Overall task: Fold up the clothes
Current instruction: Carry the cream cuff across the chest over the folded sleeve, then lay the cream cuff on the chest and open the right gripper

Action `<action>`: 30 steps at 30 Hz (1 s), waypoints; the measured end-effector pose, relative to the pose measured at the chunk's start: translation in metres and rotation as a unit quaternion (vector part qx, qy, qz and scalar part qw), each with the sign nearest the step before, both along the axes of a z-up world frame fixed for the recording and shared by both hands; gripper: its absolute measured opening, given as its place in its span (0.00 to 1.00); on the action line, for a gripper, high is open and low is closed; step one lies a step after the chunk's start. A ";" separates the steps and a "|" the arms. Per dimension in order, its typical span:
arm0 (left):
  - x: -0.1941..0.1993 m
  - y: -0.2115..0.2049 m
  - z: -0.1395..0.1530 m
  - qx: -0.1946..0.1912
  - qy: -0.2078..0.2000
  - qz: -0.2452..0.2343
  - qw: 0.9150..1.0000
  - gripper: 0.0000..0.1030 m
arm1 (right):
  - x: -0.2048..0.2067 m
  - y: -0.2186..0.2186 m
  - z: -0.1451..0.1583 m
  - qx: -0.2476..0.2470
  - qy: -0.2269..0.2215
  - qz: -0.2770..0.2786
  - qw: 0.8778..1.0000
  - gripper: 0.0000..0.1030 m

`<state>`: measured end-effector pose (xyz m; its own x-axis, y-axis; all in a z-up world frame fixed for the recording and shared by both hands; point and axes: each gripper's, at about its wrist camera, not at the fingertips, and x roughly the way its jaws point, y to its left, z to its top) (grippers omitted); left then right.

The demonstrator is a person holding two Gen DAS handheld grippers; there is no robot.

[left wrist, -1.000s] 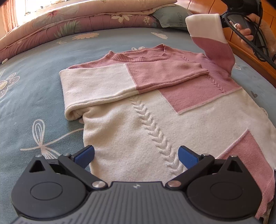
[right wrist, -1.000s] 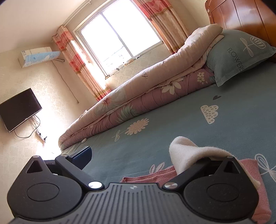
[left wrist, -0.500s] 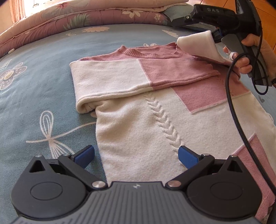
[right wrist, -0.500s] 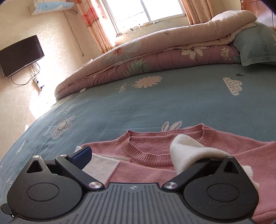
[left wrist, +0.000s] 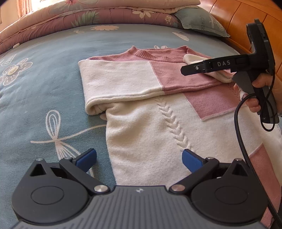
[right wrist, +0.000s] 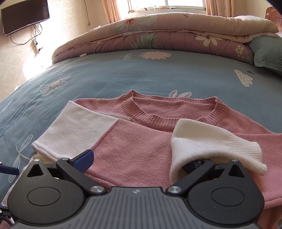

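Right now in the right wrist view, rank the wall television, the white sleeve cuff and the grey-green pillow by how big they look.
1. White ribbed sleeve cuff, though nearness inflates it.
2. Black wall television and grey-green pillow: about alike, both cropped, so unranked.

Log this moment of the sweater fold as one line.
sweater: flat on bed | one sleeve folded across chest | right gripper: open, cuff draped on one finger | left gripper: open, over hem

"das" on right hand-held gripper [left wrist: 202,67]; pillow [left wrist: 201,22] print probably "flowers", partly cut off.
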<state>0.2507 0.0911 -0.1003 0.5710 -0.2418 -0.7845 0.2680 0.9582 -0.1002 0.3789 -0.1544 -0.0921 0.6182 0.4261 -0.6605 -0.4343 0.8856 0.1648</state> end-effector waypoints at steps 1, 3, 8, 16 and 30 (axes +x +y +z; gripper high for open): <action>0.000 0.000 0.000 -0.003 0.000 -0.002 1.000 0.99 | -0.002 -0.003 0.001 0.002 -0.003 0.003 1.000 1.00; -0.001 -0.001 0.000 -0.006 0.001 -0.005 1.000 0.99 | -0.003 -0.010 0.004 0.002 -0.006 0.003 1.000 1.00; -0.001 0.001 0.003 -0.013 -0.001 -0.004 1.000 0.99 | 0.013 -0.013 0.012 0.012 -0.014 -0.020 1.000 1.00; 0.001 0.016 0.011 -0.079 0.001 0.005 0.997 0.99 | 0.014 0.056 0.015 -0.115 -0.067 0.064 0.989 1.00; 0.000 0.015 0.014 -0.092 0.000 0.001 0.996 0.99 | -0.011 0.067 0.008 -0.214 -0.104 0.098 0.966 1.00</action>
